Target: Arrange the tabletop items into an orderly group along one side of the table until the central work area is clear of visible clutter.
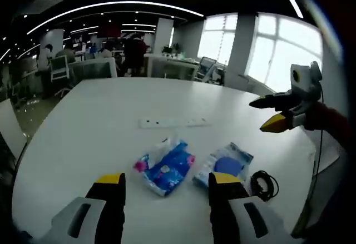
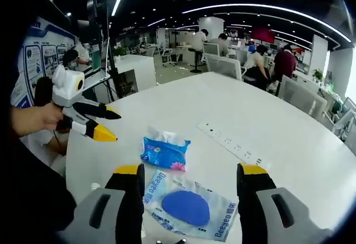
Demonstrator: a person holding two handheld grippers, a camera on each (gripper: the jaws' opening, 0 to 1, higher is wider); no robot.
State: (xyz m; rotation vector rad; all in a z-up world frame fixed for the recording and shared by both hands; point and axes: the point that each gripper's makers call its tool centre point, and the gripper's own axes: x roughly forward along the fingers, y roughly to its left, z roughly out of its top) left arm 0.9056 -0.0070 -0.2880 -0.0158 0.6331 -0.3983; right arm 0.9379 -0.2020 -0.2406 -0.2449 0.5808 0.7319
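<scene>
On the white round table (image 1: 83, 138), a white power strip (image 1: 174, 123) lies flat toward the middle, and it serves as the landmark here. Nearer the person than the strip sit 2 soft packs: a blue tissue pack (image 1: 164, 168) with a tuft of white tissue sticking out, and just beside it a flat clear pouch (image 2: 189, 205) holding a blue oval pad. A coiled black cable (image 1: 263, 184) rests on the far side of the pouch from the tissue pack. All 4 items lie apart from the grippers, so the sorting looks not yet begun. The left gripper (image 1: 166, 184) hovers with its jaws spread wide and empty, framing the tissue pack, probably lining up a grasp. The right gripper (image 2: 191, 174) is likewise spread and empty above the pouch, likely its first pick.
</scene>
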